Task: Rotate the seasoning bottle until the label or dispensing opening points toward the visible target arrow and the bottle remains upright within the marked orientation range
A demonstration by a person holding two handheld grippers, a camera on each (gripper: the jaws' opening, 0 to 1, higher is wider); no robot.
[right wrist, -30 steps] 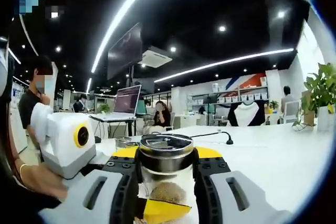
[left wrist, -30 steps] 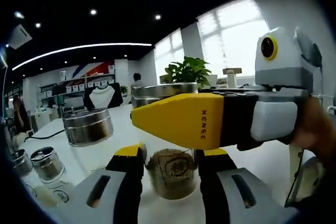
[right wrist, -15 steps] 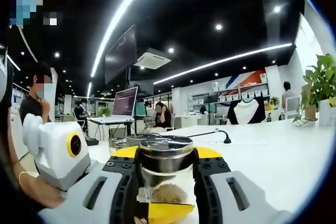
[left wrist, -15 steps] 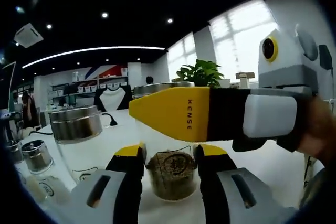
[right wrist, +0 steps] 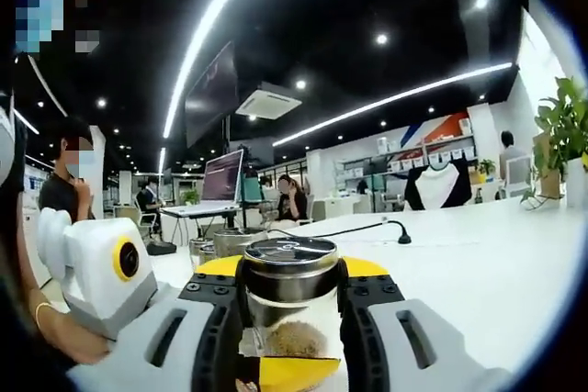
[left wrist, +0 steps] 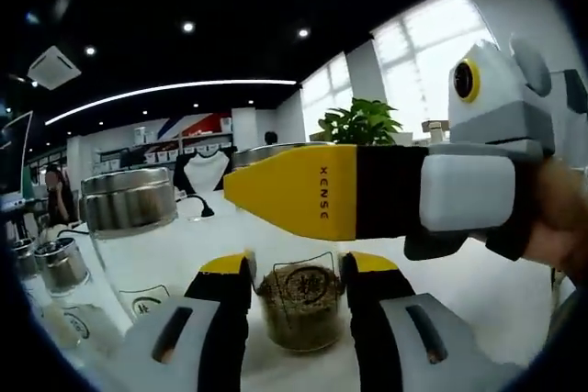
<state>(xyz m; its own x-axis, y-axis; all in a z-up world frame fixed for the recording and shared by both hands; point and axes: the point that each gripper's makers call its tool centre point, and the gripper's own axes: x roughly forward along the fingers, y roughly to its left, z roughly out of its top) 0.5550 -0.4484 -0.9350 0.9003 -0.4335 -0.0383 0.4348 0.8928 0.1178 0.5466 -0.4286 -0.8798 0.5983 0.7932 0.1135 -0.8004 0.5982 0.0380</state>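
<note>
Glass seasoning bottle [left wrist: 300,305] is sitting upright, clamped in both left gripper [left wrist: 296,273] and right gripper [right wrist: 290,273] jaws; I'm risking tipping it if twisting unevenly.

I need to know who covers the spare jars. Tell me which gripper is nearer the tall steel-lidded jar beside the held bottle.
Left, by a hedged read. The left gripper grips the held bottle low, beside that jar. The right gripper clamps higher, reaching in from the far side.
</note>
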